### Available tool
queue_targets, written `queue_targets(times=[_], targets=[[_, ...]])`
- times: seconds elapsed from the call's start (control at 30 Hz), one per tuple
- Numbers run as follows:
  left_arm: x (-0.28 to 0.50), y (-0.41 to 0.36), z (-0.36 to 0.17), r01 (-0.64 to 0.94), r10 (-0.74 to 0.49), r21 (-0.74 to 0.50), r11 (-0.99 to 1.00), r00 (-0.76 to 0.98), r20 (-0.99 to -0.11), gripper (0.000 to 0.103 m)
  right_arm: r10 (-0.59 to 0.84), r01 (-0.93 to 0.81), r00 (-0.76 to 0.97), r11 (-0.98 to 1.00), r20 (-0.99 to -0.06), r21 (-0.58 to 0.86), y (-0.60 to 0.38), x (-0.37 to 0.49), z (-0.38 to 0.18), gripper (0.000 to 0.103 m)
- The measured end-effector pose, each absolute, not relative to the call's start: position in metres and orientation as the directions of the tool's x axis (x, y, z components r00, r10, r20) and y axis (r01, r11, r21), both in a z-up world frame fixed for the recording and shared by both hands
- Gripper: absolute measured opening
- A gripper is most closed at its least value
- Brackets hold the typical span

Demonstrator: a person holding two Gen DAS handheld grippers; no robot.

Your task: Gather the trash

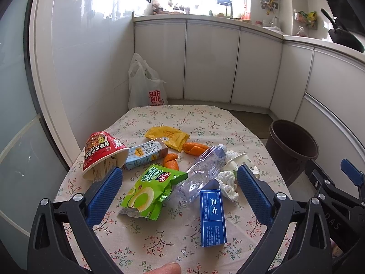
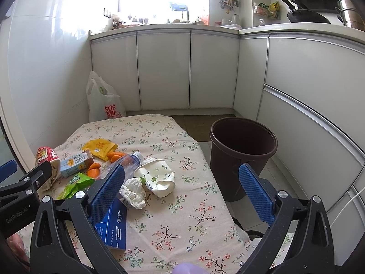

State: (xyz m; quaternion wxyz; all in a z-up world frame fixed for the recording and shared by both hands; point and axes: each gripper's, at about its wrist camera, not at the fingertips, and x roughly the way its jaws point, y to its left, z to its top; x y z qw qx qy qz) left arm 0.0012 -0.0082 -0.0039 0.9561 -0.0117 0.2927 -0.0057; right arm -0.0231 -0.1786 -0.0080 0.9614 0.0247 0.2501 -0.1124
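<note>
Trash lies scattered on a floral-cloth table [image 1: 159,242]: a red noodle cup [image 1: 102,157] on its side, a milk carton [image 1: 146,153], a yellow wrapper [image 1: 168,137], orange peels [image 1: 194,148], a green snack bag [image 1: 152,191], a crushed clear bottle [image 1: 203,171], a blue box [image 1: 212,219], a crumpled tissue [image 2: 133,191] and a squashed paper cup [image 2: 157,175]. A brown bin [image 2: 243,155] stands on the floor right of the table. My left gripper [image 1: 180,182] hangs open above the green bag and bottle. My right gripper [image 2: 182,178] is open over the paper cup.
White kitchen cabinets [image 2: 164,68] line the back and right walls. A white plastic shopping bag [image 1: 146,86] leans in the far left corner on the floor. A black pan [image 2: 303,13] and pots sit on the counter at right. Tiled floor shows around the bin.
</note>
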Motion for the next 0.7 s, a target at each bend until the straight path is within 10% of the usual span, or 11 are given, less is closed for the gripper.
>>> queue_targets(times=[0.7], targets=[[-0.001,-0.0057,-0.0079,-0.001,-0.012,-0.024,1.0,0.823,-0.568,0.097,-0.201,0.226,0.847,0.974,-0.492,-0.008,-0.1767,-0.0228,-0.0096,0.096]])
